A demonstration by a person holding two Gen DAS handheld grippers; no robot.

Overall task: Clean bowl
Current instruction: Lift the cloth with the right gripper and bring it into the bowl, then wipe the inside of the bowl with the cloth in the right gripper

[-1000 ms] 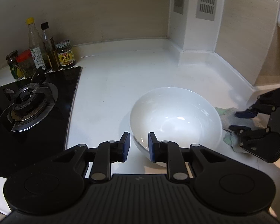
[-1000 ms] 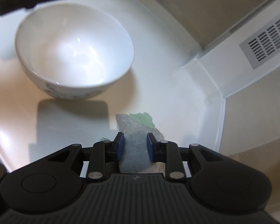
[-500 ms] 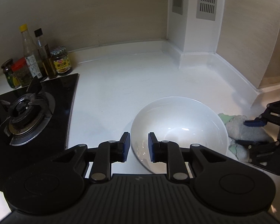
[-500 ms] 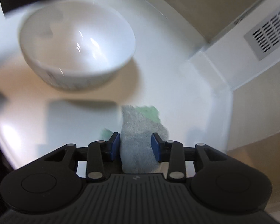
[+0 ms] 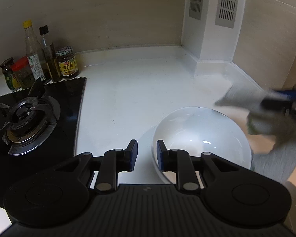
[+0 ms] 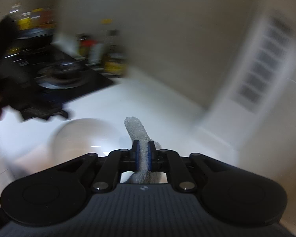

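Right jaws: pressed onto a grey cloth (image 6: 140, 138); the pads pinch it at mid-length, one end standing up past the tips, the rest bunched behind them.
Right gripper (image 6: 143, 150): off the counter, tilted toward the back wall; its own view is heavily motion-blurred.
Right gripper, from the left wrist view (image 5: 284, 102): blurred dark body with blue at the far right edge, cloth (image 5: 266, 118) trailing from it above and just right of the bowl's rim. A green patch shows on the cloth's lower fold.
Left jaws: spread, nothing between the pads.
Left gripper (image 5: 144, 152): right pad at the near-left rim of the bowl; the rim line runs into the gap. Contact cannot be told.
Bowl (image 5: 201, 136): white, upright, on the white countertop (image 5: 138, 98), near right of the left wrist view. Interior shows only light glints.
Bowl, right wrist view (image 6: 82, 138): low left of the cloth, blurred.
Hob (image 5: 39, 118): black glass, left of the bowl and well apart from it; gas burner (image 5: 23, 118) with its pan support.
Condiments (image 5: 39, 59): two tall bottles and three jars, grouped behind the hob at the wall.
Vents (image 5: 225, 4): two slotted grilles on the white corner column, behind the bowl.
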